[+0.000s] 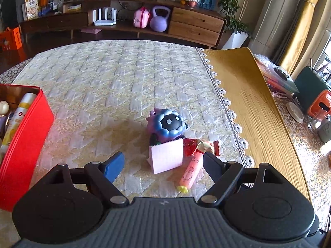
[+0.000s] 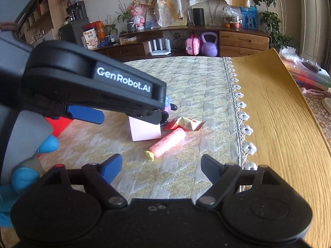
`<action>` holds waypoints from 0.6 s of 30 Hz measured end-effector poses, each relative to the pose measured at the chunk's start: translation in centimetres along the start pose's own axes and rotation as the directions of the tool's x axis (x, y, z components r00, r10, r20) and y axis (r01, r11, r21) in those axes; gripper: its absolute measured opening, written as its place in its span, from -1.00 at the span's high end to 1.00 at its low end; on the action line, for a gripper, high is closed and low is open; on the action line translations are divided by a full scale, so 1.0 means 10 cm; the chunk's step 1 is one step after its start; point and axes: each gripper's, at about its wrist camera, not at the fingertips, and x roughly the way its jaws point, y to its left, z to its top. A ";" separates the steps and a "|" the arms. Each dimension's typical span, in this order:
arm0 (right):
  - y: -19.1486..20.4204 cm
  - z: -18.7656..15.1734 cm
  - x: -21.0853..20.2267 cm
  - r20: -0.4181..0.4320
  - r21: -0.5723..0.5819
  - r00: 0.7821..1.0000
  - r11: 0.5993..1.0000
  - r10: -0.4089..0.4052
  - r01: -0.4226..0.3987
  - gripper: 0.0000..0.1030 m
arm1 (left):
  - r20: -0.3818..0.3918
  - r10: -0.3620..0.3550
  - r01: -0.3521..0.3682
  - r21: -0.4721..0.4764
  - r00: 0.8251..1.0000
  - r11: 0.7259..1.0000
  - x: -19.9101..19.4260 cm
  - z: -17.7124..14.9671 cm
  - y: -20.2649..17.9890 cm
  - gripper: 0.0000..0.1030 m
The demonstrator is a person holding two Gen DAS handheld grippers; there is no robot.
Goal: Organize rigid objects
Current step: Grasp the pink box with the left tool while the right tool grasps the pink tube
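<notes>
Small heap on the quilted cloth (image 1: 115,78): pink box (image 1: 167,158) with a blue-and-purple figure toy (image 1: 165,125) on its far side, red and cream snack wrappers (image 1: 203,145) beside it, pink tube (image 1: 191,170) lying flat against the box's right. Left gripper (image 1: 163,164) poised over the box, jaws apart, nothing between. Right gripper (image 2: 161,165) also spread wide and empty, tube ahead of it. Red tin (image 1: 26,144) at left, already holding items.
</notes>
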 end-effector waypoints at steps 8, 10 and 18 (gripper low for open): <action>-0.03 0.07 0.18 -0.006 -0.011 1.000 1.000 -0.011 0.010 -0.50 | -0.038 -0.002 0.000 -0.049 0.999 0.999 0.23 0.08 0.03 -0.61; -0.03 0.09 0.22 -0.006 -0.022 1.000 1.000 -0.011 0.011 -0.50 | -0.050 -0.009 0.006 -0.062 0.999 0.998 0.28 0.09 0.05 -0.61; 0.03 0.13 0.35 -0.016 -0.066 1.000 0.998 -0.015 0.014 -0.47 | -0.062 -0.005 0.001 -0.062 0.998 0.998 0.38 0.08 0.12 -0.57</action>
